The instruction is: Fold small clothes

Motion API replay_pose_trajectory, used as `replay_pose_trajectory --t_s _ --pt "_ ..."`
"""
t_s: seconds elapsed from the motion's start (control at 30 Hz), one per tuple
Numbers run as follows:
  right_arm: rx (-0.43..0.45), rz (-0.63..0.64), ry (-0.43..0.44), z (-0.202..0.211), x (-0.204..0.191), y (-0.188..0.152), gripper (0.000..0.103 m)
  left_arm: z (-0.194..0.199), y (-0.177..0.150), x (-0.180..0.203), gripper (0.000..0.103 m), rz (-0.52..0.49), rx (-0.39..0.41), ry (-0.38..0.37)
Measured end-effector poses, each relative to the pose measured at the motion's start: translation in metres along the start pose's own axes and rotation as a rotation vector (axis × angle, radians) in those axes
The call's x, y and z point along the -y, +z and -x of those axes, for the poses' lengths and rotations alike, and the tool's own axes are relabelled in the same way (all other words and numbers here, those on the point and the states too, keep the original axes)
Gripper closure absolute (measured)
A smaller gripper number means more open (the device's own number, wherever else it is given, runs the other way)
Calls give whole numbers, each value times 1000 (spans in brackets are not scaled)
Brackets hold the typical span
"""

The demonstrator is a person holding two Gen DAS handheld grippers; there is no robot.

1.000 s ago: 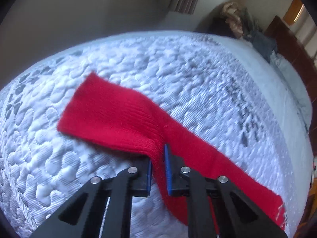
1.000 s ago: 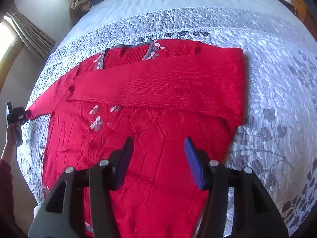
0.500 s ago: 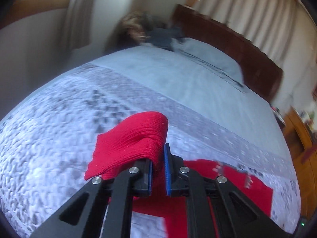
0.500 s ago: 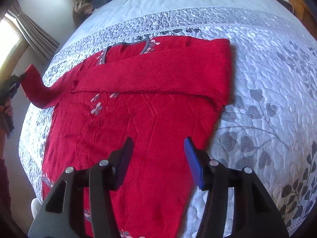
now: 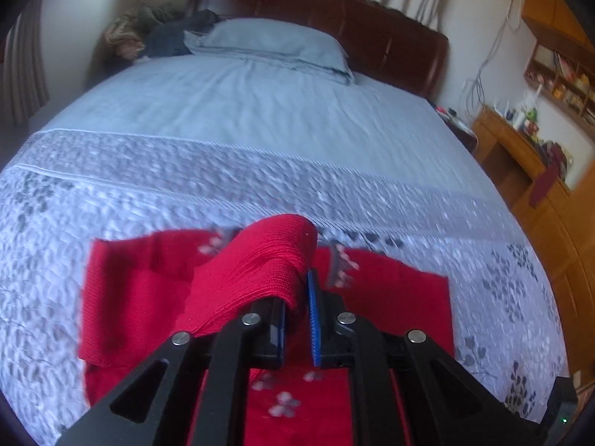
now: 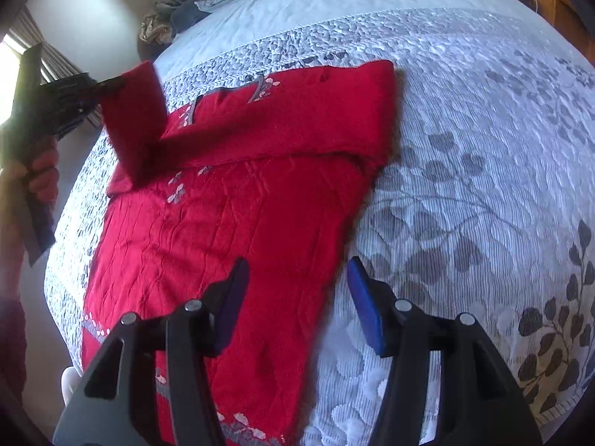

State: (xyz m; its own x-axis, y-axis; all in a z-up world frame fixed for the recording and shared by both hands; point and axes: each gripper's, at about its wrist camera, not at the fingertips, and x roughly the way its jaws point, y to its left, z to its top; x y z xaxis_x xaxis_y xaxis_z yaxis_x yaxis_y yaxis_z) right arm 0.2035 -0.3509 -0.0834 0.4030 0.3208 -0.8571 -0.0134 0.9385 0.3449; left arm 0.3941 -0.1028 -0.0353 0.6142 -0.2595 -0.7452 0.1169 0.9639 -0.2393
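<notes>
Left tongs (image 5: 296, 306) clamp the red sweater's (image 6: 238, 223) sleeve (image 5: 260, 271), lifted above the quilted bed (image 6: 465, 141); right tongs (image 6: 297, 297) hang open, empty, over the sweater's edge.

The bed (image 6: 483, 119) lies bare to the right of the red sweater (image 6: 230, 223), out to its right edge and foot corner. Toward the headboard only a pillow (image 5: 271, 42) and a heap of clothes (image 5: 163, 33) at the head's left corner obstruct. The sweater's lifted sleeve (image 6: 134, 122) hangs over the sweater's left side.
</notes>
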Motion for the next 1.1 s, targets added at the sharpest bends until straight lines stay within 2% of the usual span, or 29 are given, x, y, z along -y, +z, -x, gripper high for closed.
replay_pose_trajectory --t_s 0.1,0.2,0.27,0.3,0.33,0.37,0.43,0.5,0.53,0.6,0.67,0.77,0.83,0.93,1.03,1.1 --pt "-1 -28 14 0 9 -5 48 -30 -18 22 93 -10 -51 15" --pt "-9 -45 14 -1 14 -8 47 -60 -33 34 88 -50 -116 89" --pt "-12 -46 -2 -2 16 -10 44 -73 -45 37 74 -88 -170 121" --pt "-17 -44 -4 -3 16 -12 44 -71 -50 37 65 -96 -185 115" --pt "-20 -44 -4 -4 16 -12 44 -66 -54 37 59 -105 -194 92" --pt "-25 -47 -4 -6 16 -13 44 -56 -58 37 56 -118 -198 51" --pt "-31 -47 4 -7 13 -14 44 -32 -63 34 43 -136 -197 -15" --pt "-32 -28 25 -8 2 -14 44 -3 -64 16 36 -141 -164 -39" --pt "-34 -15 34 -10 -5 -13 44 9 -64 -1 34 -134 -146 -18" --pt "-49 3 59 -16 -21 -11 44 16 -62 -34 34 -107 -141 51" --pt "-76 19 81 -26 -38 -8 44 10 -62 -74 37 -85 -159 183" --pt "-112 56 69 -42 -58 -4 44 -6 -60 -112 37 -59 -211 276" --pt "-146 67 48 -54 -66 -4 44 -15 -59 -124 37 -54 -235 294" --pt "-206 103 -38 -73 -74 -3 45 -37 -61 -133 39 -48 -301 312" --pt "-249 163 -103 -82 -84 -5 42 -49 -62 -138 37 -54 -331 304" --pt "-281 207 -157 -87 -98 -2 39 -53 -63 -145 36 -16 -345 283"
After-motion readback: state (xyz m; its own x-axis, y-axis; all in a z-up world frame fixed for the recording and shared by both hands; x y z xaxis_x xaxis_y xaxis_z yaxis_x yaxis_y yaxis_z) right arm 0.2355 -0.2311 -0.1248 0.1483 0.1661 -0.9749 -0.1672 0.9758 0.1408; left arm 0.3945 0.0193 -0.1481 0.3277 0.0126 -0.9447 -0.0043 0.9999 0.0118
